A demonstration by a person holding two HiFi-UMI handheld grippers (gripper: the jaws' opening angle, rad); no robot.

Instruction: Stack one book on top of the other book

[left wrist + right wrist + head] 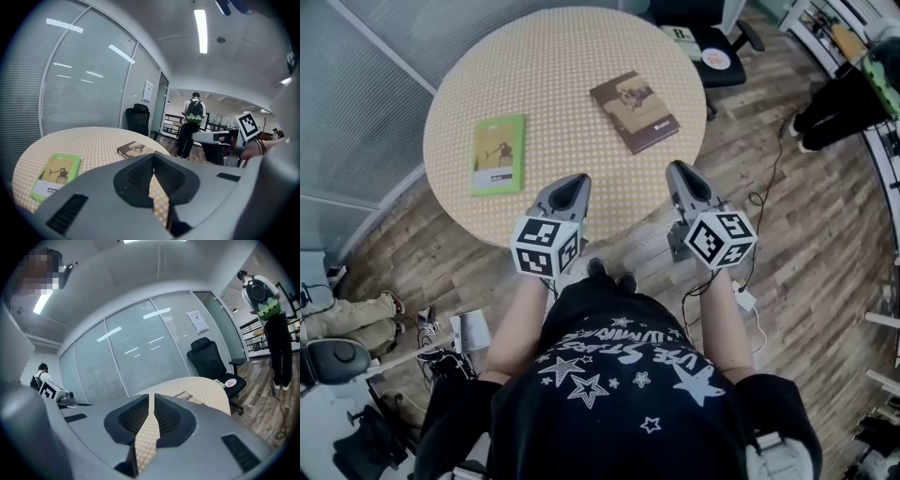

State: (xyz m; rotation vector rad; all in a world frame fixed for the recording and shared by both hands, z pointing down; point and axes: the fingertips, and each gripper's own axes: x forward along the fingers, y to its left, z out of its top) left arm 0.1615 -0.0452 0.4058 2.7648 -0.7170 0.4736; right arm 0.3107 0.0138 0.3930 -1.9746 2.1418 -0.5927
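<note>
Our starred shirt (619, 375), then our left gripper (574, 180) and right gripper (680, 171) — both pressed together, empty — at the dotted round table (562, 56) bearing green book (498, 154) and brown book (635, 111), apart; plank floor (787, 234)

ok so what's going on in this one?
A person stands at the near edge of a round table with a claw in each hand. The left claw and right claw are both shut and empty, held by the table's near edge. Two books lie flat and well apart: a green book on the left, a brown book further back on the right. Nothing is stacked yet.
</note>
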